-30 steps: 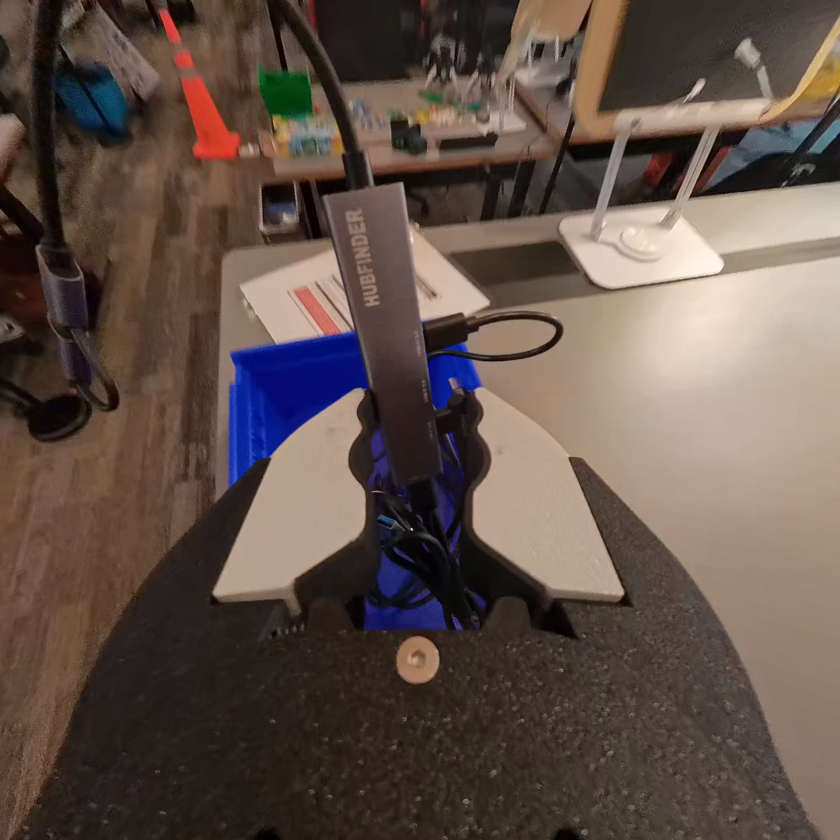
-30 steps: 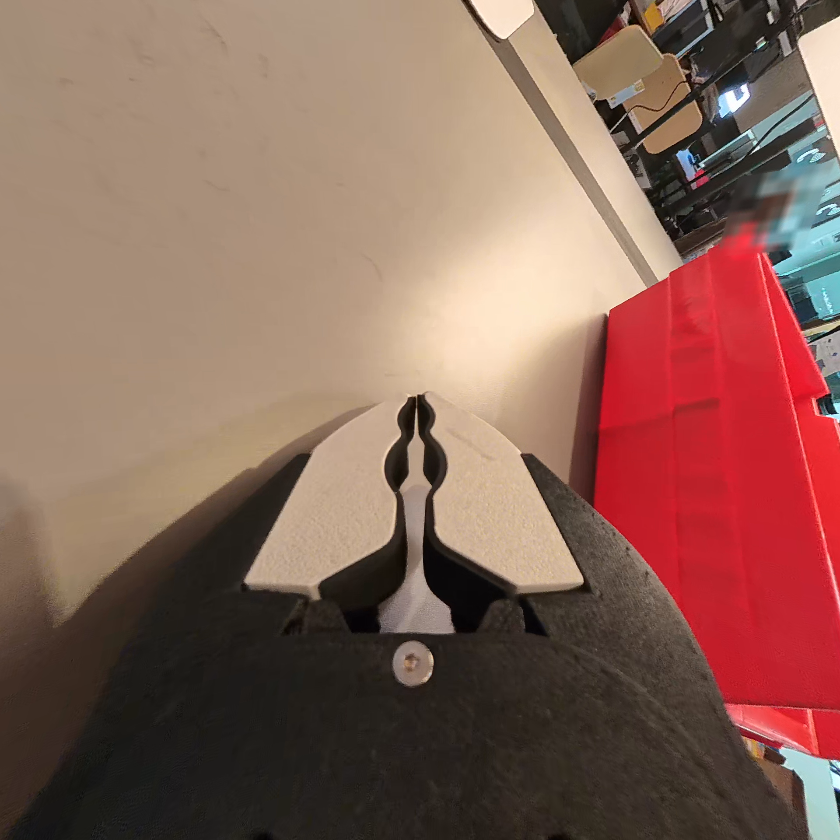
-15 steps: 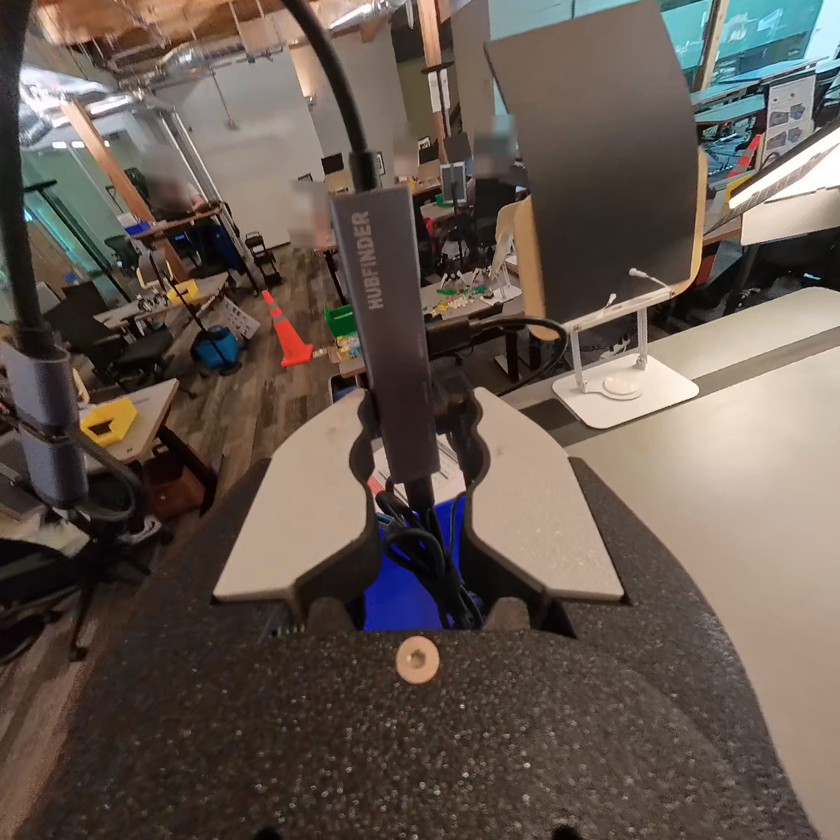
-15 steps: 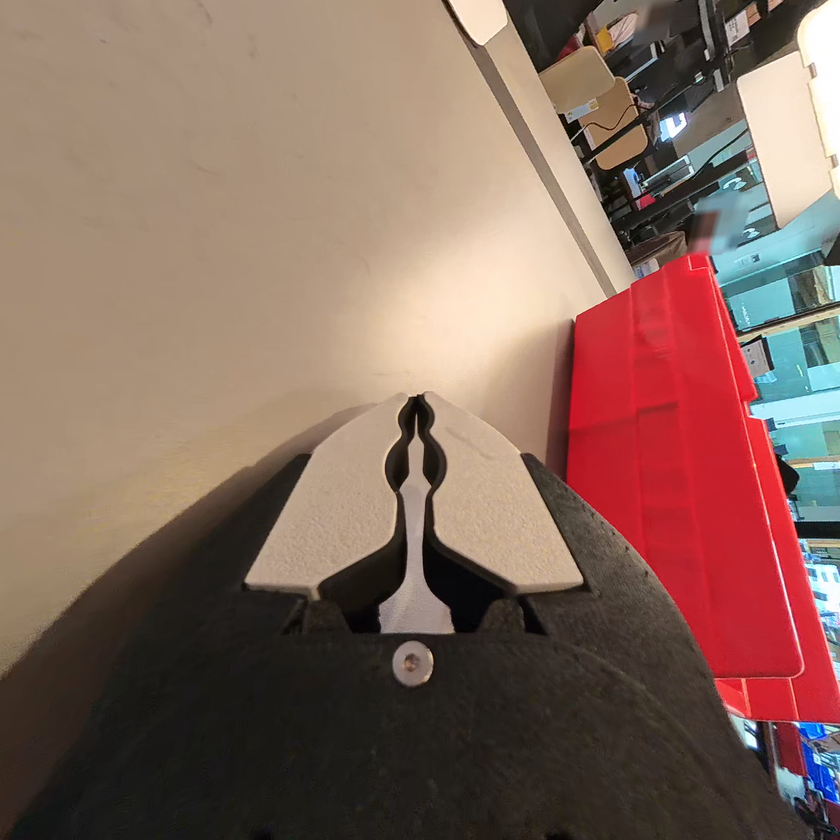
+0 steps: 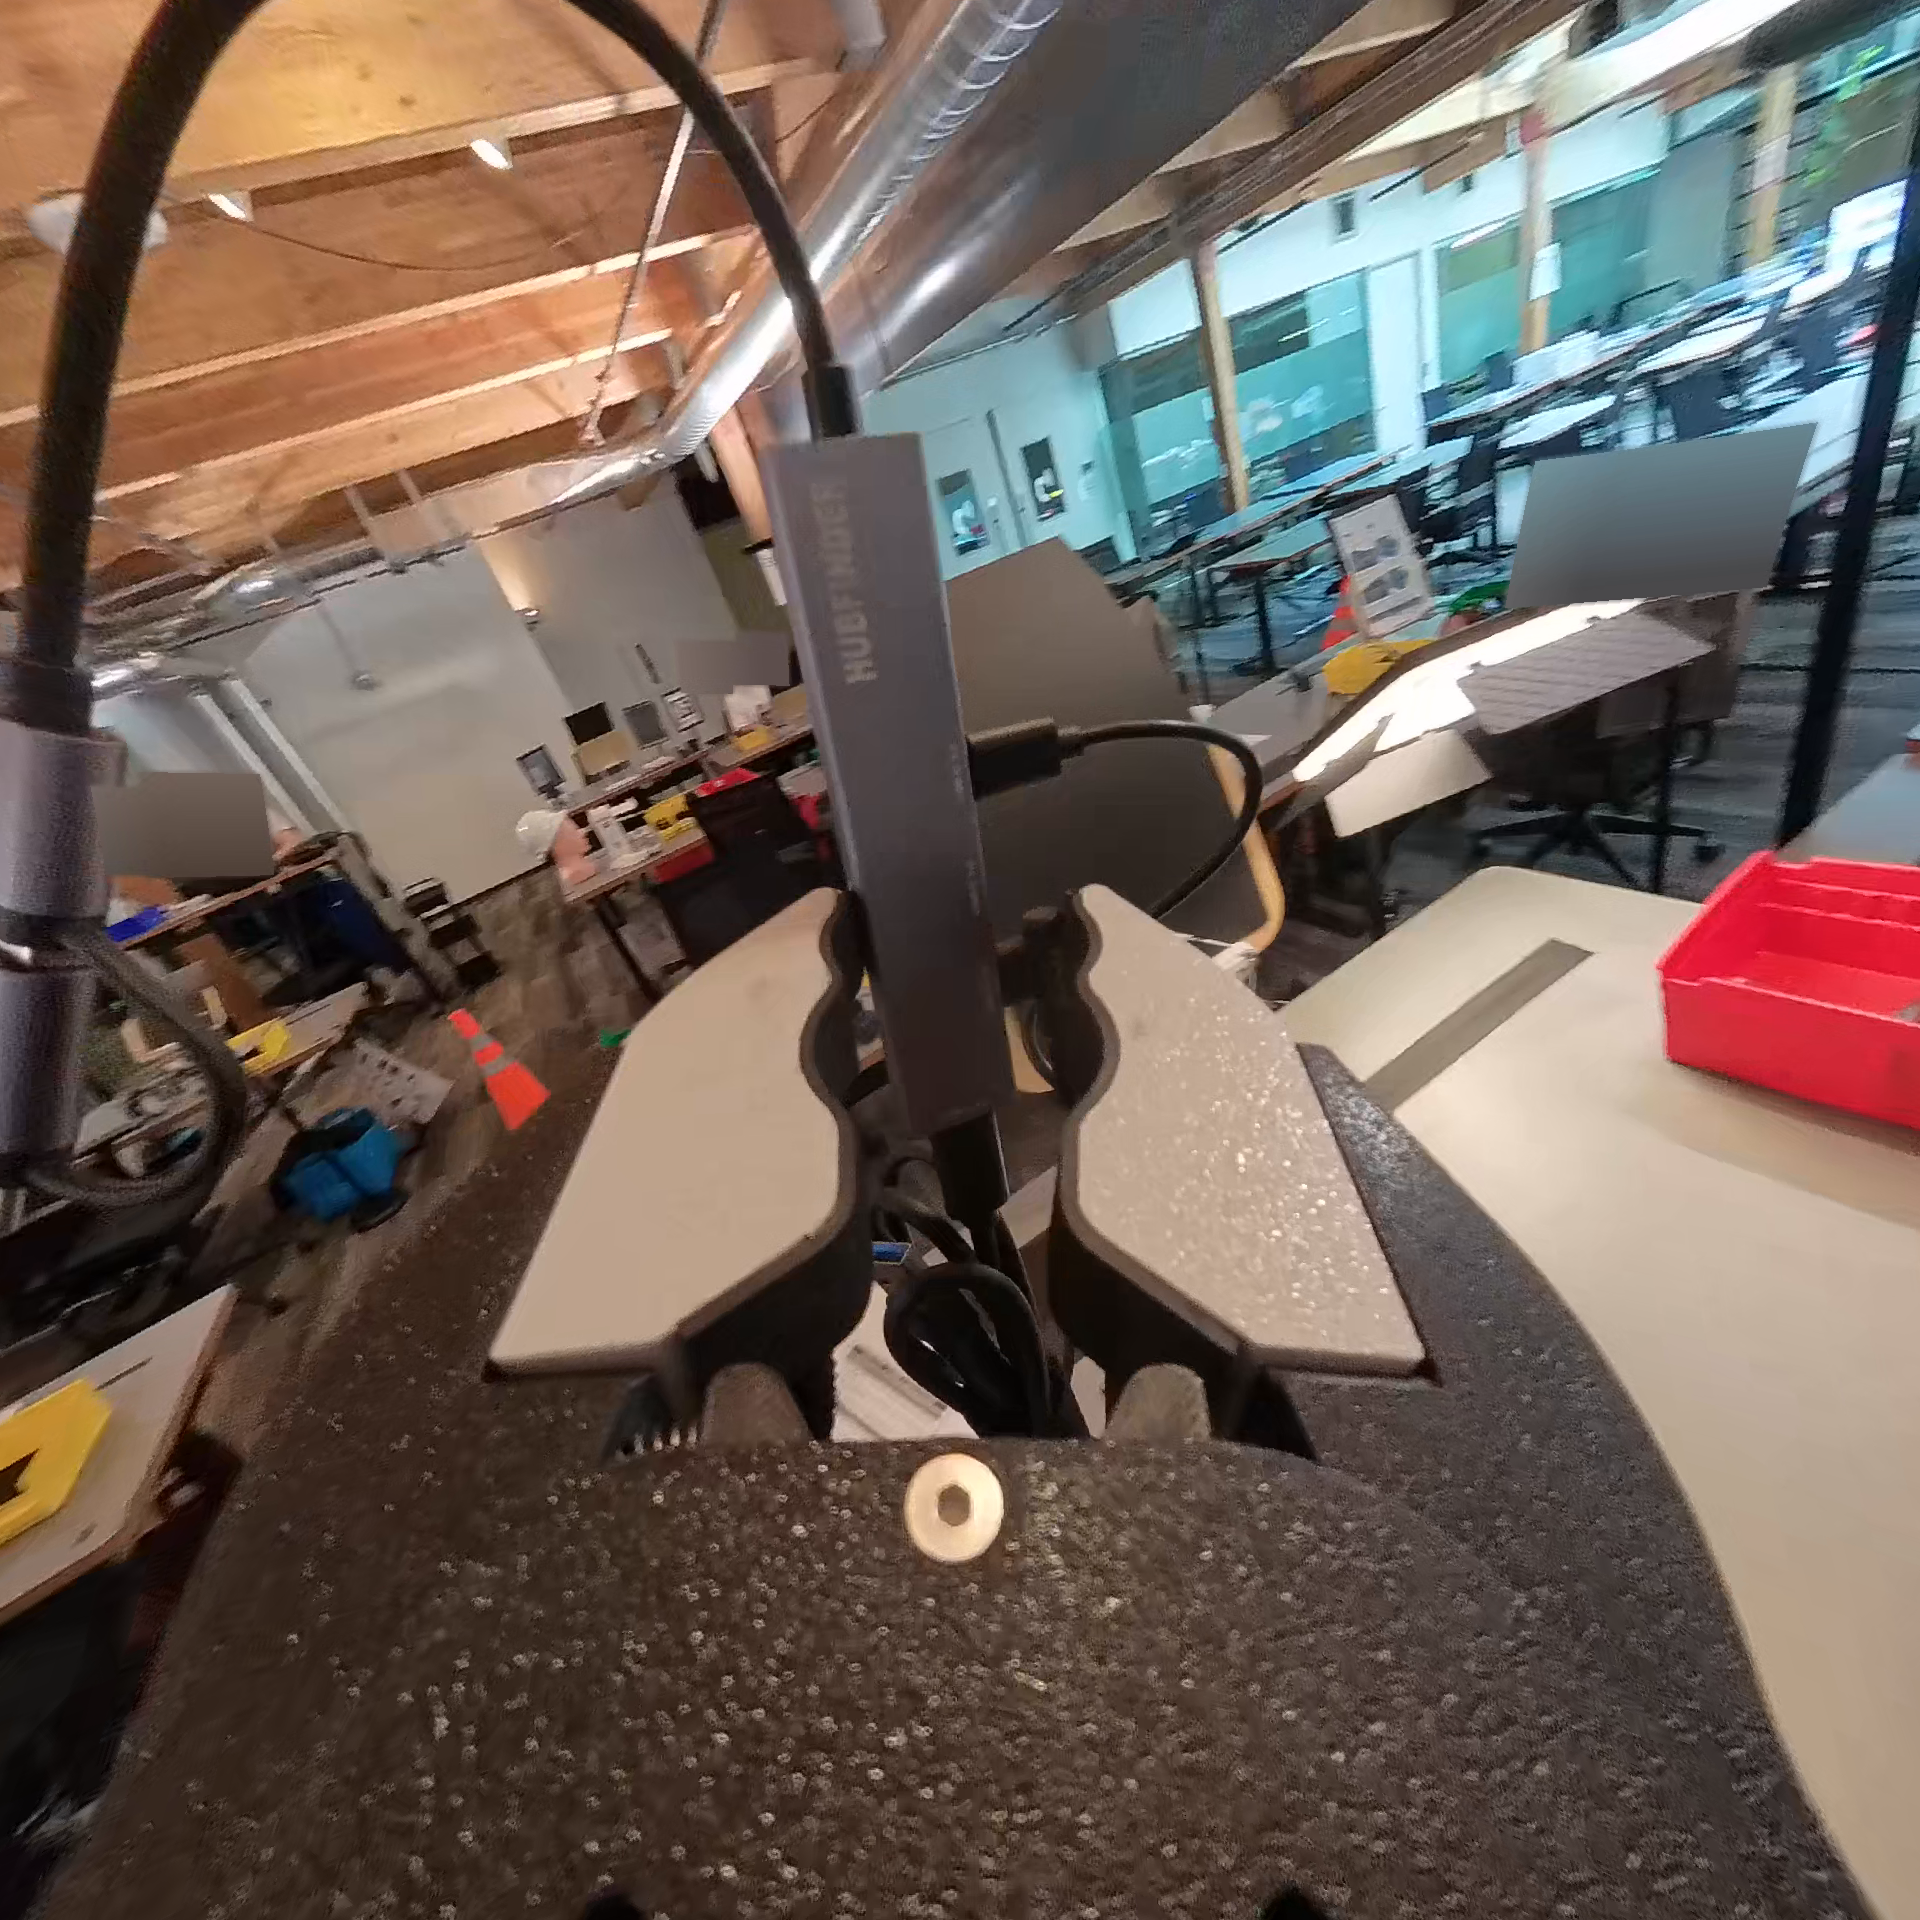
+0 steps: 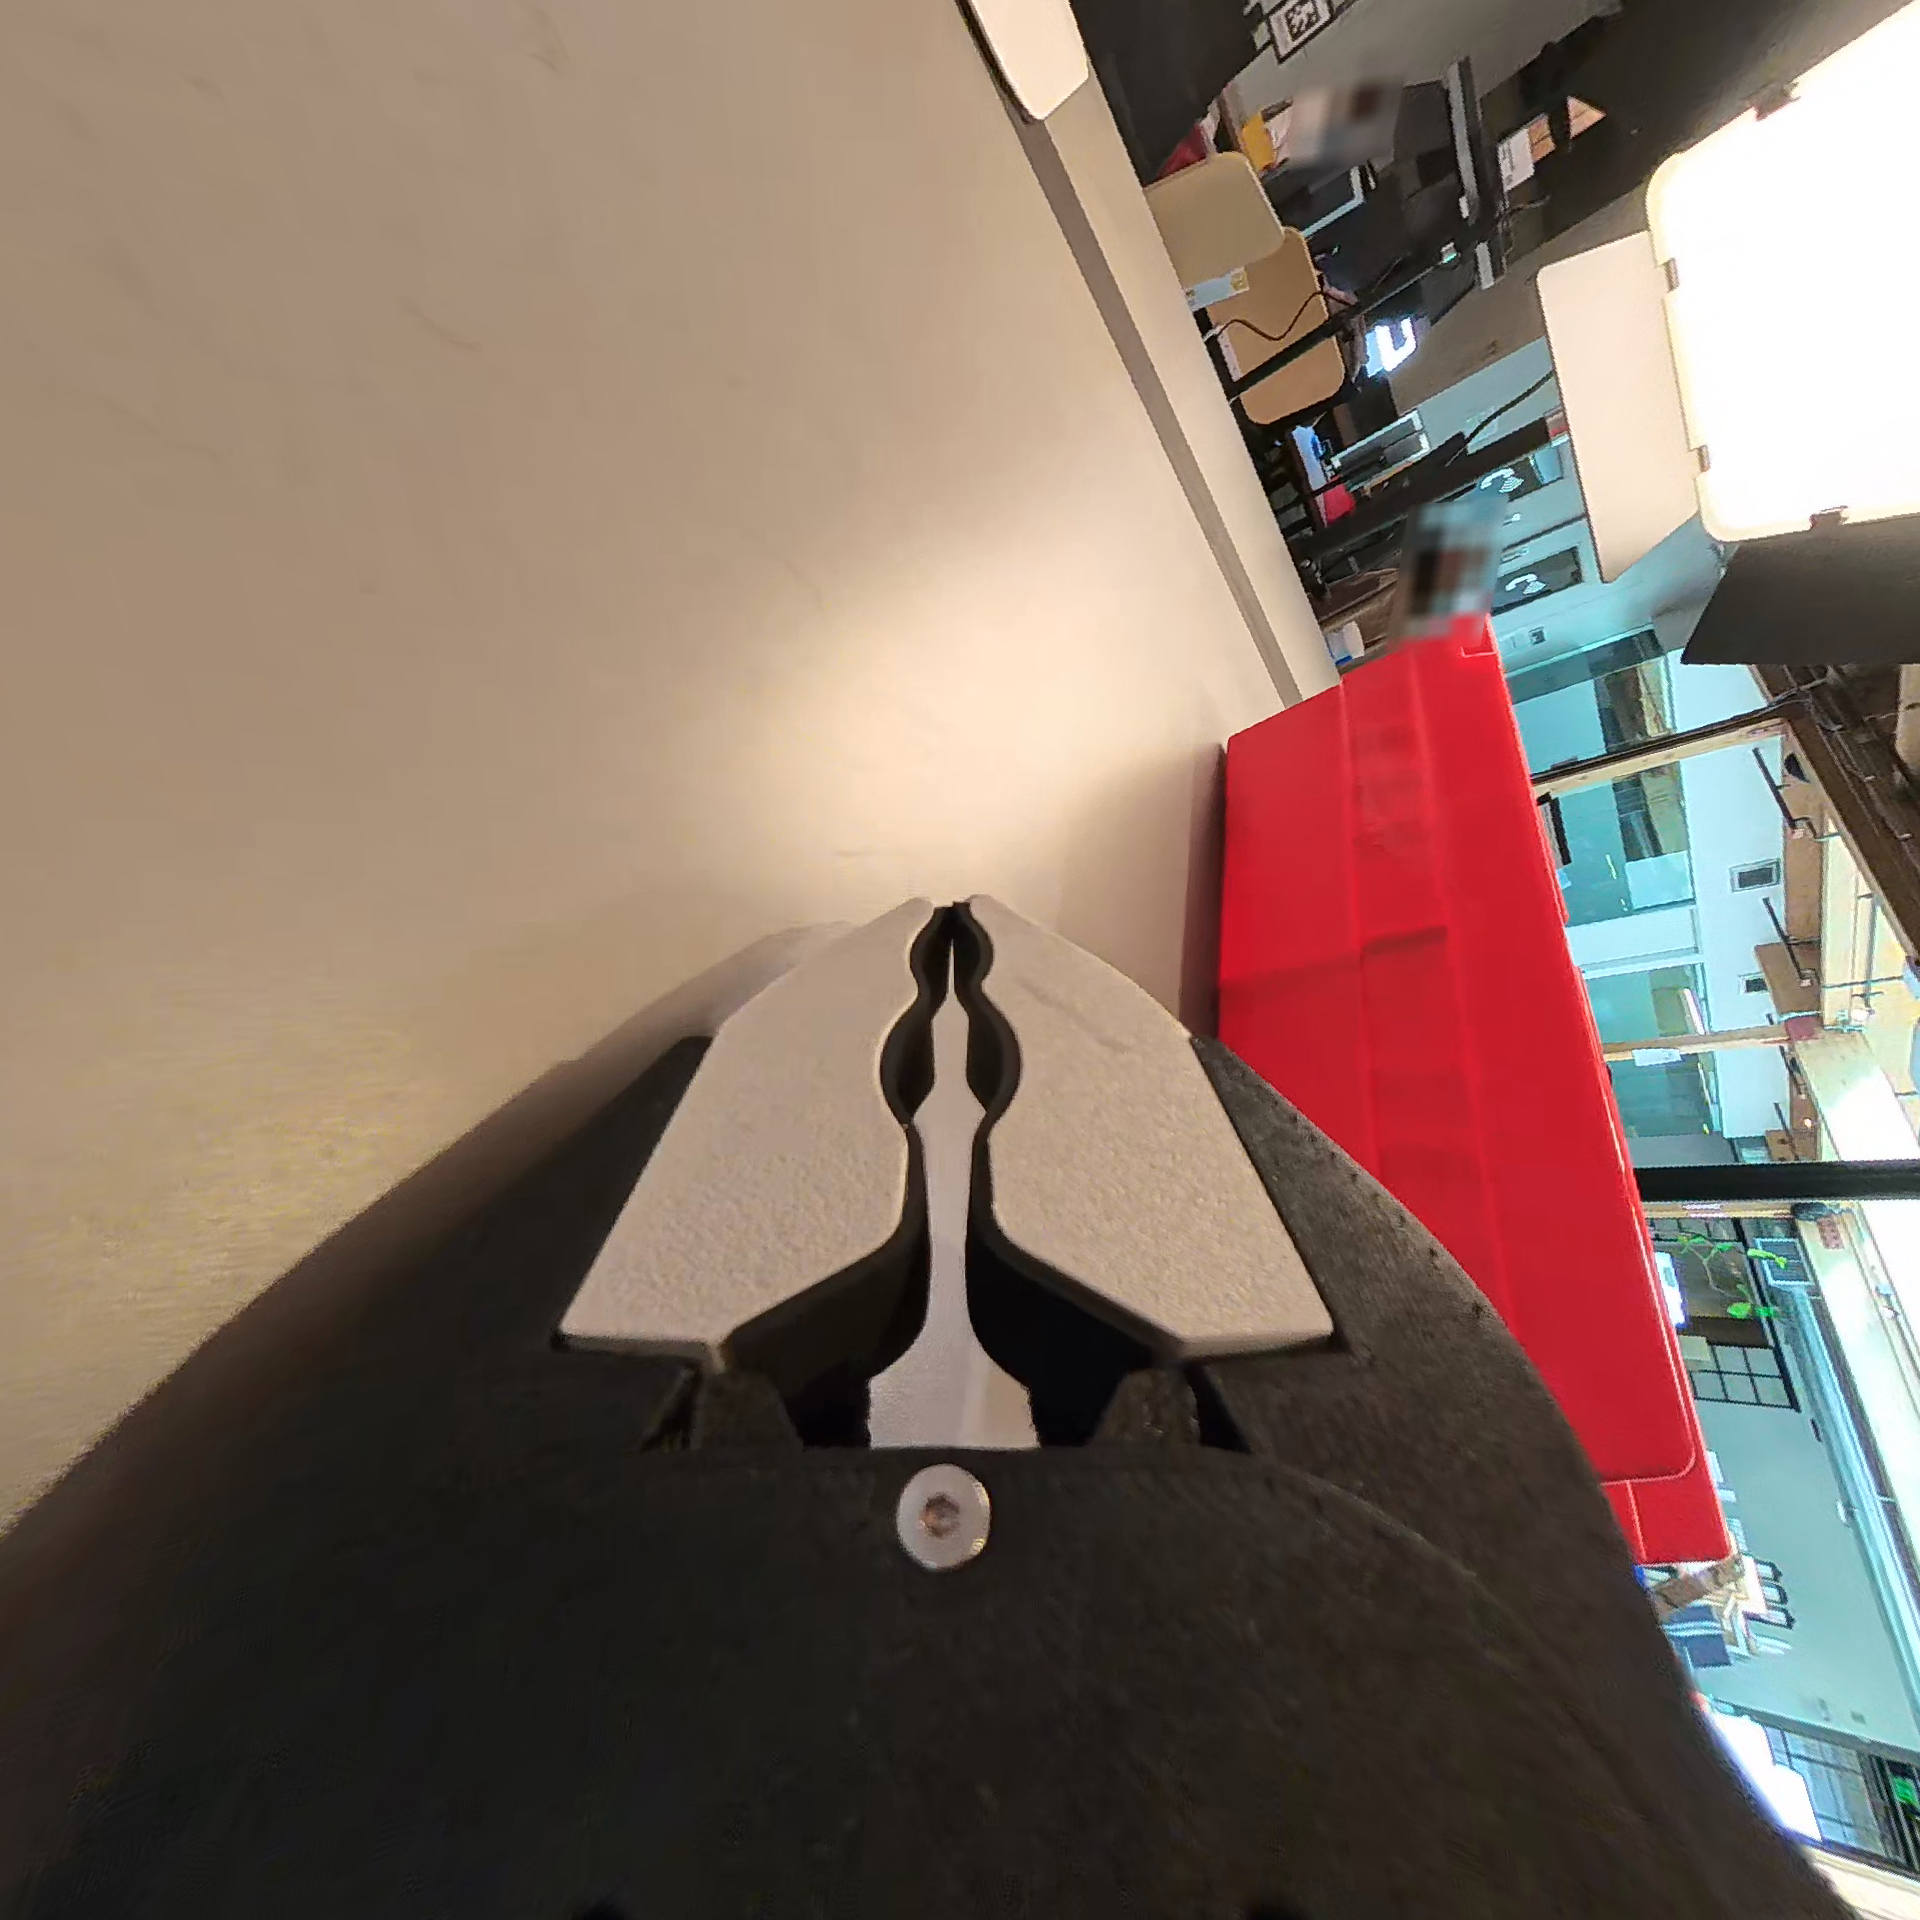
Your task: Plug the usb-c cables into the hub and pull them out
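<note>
In the left wrist view my left gripper (image 5: 951, 925) is shut on a slim grey USB hub (image 5: 883, 748) and holds it upright in the air. A black USB-C cable (image 5: 1132, 769) is plugged into the hub's right side and loops down. The hub's own thick black lead (image 5: 436, 62) arches from its top over to the left. More black cables (image 5: 982, 1340) hang between the fingers below the hub. In the right wrist view my right gripper (image 6: 952, 914) is shut and empty, close over the beige table (image 6: 520, 520).
A red bin (image 5: 1808, 987) stands on the beige table (image 5: 1662, 1299) to the right; in the right wrist view it (image 6: 1434, 1039) is just right of the fingers. A grey strip (image 6: 1143, 343) runs across the table. Office desks and chairs fill the background. Tip to tip, the grippers are about 70 cm apart.
My left gripper has tilted upward and swung right with the hub: the blue bin and white stand have left its view, the ceiling and red bin have come in. The right gripper shifted slightly.
</note>
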`<control>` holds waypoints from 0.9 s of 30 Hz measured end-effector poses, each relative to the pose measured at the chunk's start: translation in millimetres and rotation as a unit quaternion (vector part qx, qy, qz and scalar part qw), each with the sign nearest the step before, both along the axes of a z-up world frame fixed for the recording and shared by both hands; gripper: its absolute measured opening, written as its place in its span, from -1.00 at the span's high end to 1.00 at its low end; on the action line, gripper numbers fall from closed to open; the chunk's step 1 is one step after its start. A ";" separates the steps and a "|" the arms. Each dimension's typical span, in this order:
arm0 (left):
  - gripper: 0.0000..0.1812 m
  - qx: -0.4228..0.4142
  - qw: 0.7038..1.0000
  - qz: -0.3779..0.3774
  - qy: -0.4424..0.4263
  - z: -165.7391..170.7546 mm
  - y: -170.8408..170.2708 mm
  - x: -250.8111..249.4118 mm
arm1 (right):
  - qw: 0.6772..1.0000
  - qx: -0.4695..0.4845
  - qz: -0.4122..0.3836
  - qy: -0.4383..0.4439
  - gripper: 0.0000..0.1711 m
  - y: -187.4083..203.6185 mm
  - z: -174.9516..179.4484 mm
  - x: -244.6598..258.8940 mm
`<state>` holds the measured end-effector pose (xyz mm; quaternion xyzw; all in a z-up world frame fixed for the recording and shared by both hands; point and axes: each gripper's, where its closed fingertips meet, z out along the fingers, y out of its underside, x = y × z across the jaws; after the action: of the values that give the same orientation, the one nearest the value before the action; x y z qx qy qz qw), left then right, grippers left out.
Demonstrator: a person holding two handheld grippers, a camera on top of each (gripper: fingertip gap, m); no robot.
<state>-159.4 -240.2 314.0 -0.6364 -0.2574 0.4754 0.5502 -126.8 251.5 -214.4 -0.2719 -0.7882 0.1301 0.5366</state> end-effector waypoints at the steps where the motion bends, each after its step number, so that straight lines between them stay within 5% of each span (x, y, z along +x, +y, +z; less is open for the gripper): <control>1: 0.59 0.002 1.000 -0.016 -0.004 -4.0 11.6 -0.5 | 1.000 0.002 0.000 0.003 1.00 -0.1 0.4 0.0; 6: 0.59 0.013 0.992 -0.101 -0.072 -72.3 71.3 -14.9 | 1.000 0.012 -0.003 0.016 1.00 -0.4 2.6 0.5; 13: 0.59 0.069 0.939 -0.236 -0.241 -237.2 161.0 -25.9 | 1.000 0.014 -0.003 0.017 1.00 -0.7 2.8 0.3; 18: 0.59 0.078 0.898 -0.261 -0.345 -339.9 201.9 -25.9 | 1.000 0.014 -0.001 0.015 1.00 -1.3 2.1 0.1; 22: 0.59 0.097 0.859 -0.282 -0.417 -397.4 226.3 -15.7 | 1.000 0.016 0.003 0.017 1.00 -2.8 2.3 -0.1; 27: 0.59 0.078 0.848 -0.273 -0.449 -439.5 237.5 -9.3 | 1.000 0.018 0.006 0.019 1.00 -3.7 2.5 0.6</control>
<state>-168.6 -2.7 -125.5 -0.7801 -0.3283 -0.0526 0.5299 -126.2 247.8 -212.0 -0.2553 -0.7817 0.1243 0.5553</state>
